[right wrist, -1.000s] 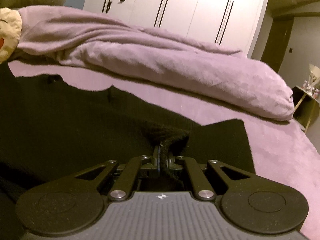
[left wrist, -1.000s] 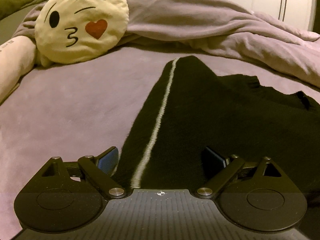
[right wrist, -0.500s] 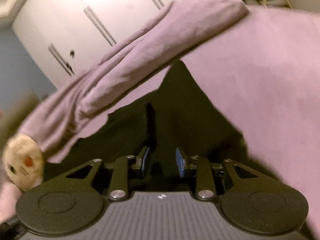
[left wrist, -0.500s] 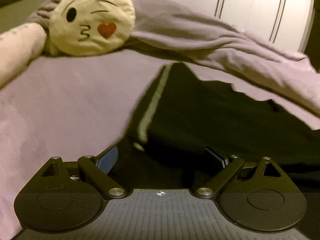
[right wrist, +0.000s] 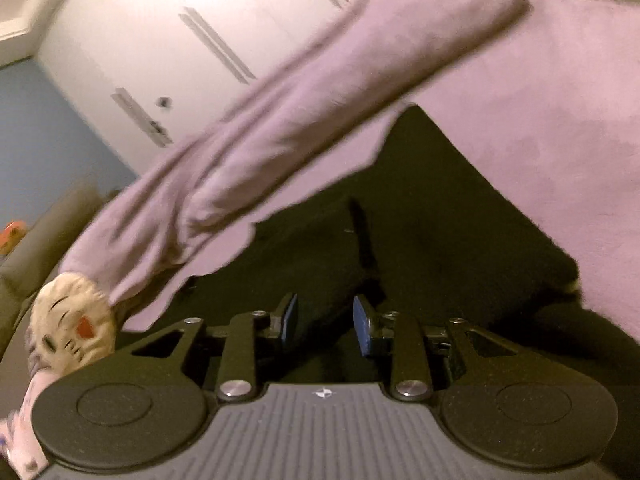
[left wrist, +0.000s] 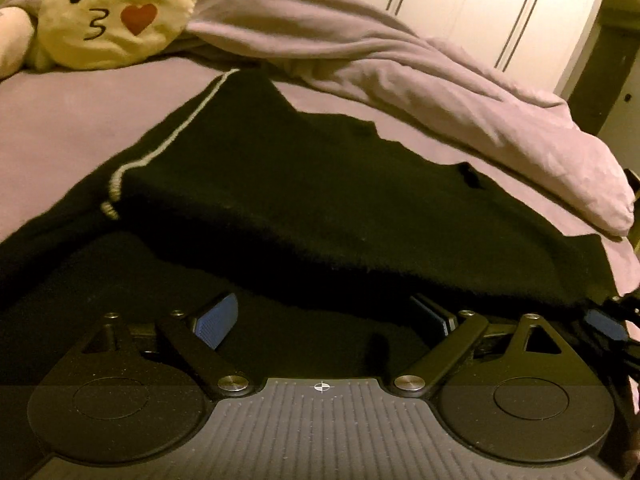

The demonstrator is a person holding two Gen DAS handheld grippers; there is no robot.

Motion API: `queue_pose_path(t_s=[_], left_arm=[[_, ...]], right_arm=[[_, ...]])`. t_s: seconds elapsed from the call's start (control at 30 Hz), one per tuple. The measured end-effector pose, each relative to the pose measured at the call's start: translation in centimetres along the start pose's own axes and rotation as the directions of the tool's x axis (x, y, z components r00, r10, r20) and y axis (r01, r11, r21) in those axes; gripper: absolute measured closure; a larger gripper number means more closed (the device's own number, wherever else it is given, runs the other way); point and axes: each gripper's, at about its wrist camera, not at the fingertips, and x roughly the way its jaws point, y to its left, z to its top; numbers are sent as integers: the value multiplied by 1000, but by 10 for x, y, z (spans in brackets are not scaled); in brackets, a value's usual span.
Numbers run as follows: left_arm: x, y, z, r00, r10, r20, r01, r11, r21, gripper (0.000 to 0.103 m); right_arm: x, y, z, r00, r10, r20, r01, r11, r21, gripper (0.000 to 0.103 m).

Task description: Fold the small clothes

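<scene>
Bare mauve bedsheet [left wrist: 80, 120] lies to the left of the black garment [left wrist: 320, 184] — free room there up to the emoji cushion [left wrist: 116, 12], which blocks the far left corner. A bunched duvet [left wrist: 400, 64] runs along the far edge, just behind the garment. In the right wrist view, sheet [right wrist: 560, 120] lies bare to the garment's right — the duvet [right wrist: 280, 128] bounds it beyond.

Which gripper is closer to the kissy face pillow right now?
Probably left. The left gripper hovers open over the black garment, the emoji pillow ahead-left. The right gripper, also open, sees the pillow smaller, off left.
</scene>
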Motion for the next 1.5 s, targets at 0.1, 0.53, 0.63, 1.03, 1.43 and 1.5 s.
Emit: queue_pose_path(t_s=[0.1,0.53,0.63,1.03,1.43,1.5], left_arm=[[2,-4,-3,1000,-12,11,12,1000,6,8],[3,5,0,999,-23,43,22,999,35,13],[1,12,6,999,-27,24,27,1000,10,13],[-68,90,-16,992,127,-3,-127,992,-14,8],[-161,151,-57,982,187,-33,-188,982,-30,6],[-168,165,-66,977,206,-58,-209,976,-58,5]], right_arm=[[15,-1,4,1000,9,-26,-9,1000,18,74],[4,22,6,987,-64,146,97,968,-230,92],[20,12,-4,990,-115,81,133,951,-278,90],[-83,-20,-46,987,-160,-8,149,933,-329,64],[-202,-37,-53,973,-230,-10,213,916,-339,39],[-211,-49,-52,967,-247,-61,216,922,-321,36]])
